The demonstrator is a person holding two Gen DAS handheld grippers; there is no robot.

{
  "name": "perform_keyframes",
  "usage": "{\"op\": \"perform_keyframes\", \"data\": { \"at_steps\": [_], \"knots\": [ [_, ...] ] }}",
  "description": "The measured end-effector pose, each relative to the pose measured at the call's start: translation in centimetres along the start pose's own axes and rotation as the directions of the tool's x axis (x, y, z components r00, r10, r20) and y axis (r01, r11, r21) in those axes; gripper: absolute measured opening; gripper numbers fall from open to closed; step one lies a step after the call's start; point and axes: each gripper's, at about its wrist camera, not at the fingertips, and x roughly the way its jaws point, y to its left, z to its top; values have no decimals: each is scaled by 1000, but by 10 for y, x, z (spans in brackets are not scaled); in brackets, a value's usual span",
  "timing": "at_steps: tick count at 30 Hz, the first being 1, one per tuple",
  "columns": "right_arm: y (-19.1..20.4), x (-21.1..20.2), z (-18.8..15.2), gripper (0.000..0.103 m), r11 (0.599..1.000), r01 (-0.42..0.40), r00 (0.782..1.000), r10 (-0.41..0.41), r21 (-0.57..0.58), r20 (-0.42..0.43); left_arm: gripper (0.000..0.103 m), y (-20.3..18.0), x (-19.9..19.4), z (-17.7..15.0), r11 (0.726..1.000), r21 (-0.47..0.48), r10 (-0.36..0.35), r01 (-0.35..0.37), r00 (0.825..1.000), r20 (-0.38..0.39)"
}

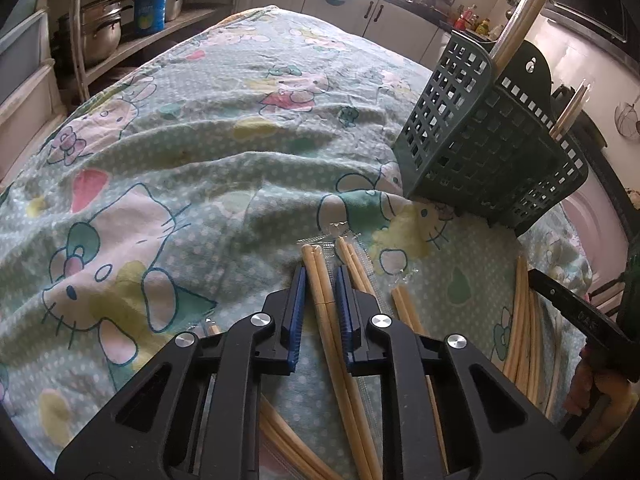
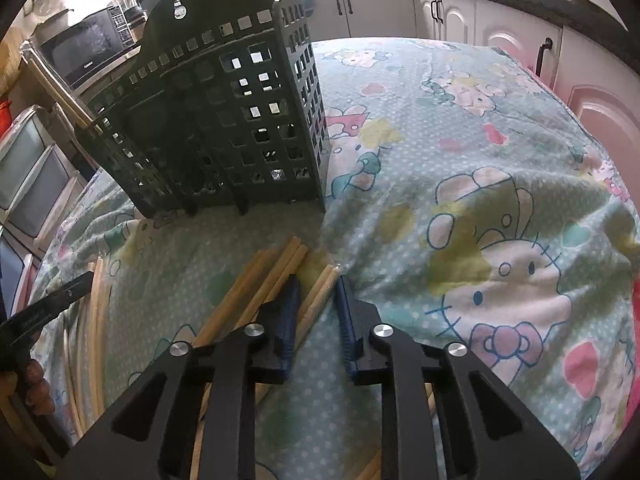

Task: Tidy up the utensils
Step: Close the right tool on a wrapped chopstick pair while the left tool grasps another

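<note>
A dark green perforated utensil holder [image 1: 484, 140] stands on the cartoon-print cloth; it also shows in the right wrist view [image 2: 224, 120], with chopsticks [image 1: 524, 12] sticking up from it. Several wrapped wooden chopstick pairs lie on the cloth in front of it. My left gripper [image 1: 321, 280] is open, its blue pads on either side of one wrapped pair [image 1: 320, 276]. My right gripper [image 2: 318, 292] is open, its pads astride another pair [image 2: 318, 292], with more pairs [image 2: 264, 284] just left of it.
A bundle of chopsticks [image 1: 524, 320] lies at the cloth's right edge, also in the right wrist view [image 2: 96, 320]. Pots [image 1: 100, 24] sit on shelves at far left. Kitchen cabinets [image 2: 440, 12] and a microwave [image 2: 84, 48] surround the table.
</note>
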Motion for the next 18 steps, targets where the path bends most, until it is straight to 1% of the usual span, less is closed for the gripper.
{"op": "perform_keyframes", "data": {
  "at_steps": [1, 6, 8, 10, 14, 18],
  "knots": [
    [-2, 0, 1, 12, 1000, -14, 1000, 14, 10, 4, 8, 1, 0, 0, 1000, -2, -3, 3, 1000, -1],
    [-15, -11, 2, 9, 991, -92, 996, 90, 92, 22, 6, 1, -4, 1, 1000, -5, -21, 21, 1000, 2],
    [-23, -17, 2, 8, 978, -152, 988, 148, 142, 36, 4, -1, -7, 2, 1000, 1, -29, 29, 1000, 8],
    [-29, -23, 4, 8, 964, -194, 981, 188, 182, 51, 3, -4, -12, 3, 999, 7, -44, 44, 999, 18],
    [-36, -39, 7, 7, 945, -248, 968, 232, 215, 100, 3, -10, -21, 7, 997, 16, -73, 72, 996, 42],
    [-34, -58, 8, 6, 936, -286, 955, 261, 205, 141, 2, -15, -33, 13, 994, 22, -108, 107, 992, 66]
  ]
}}
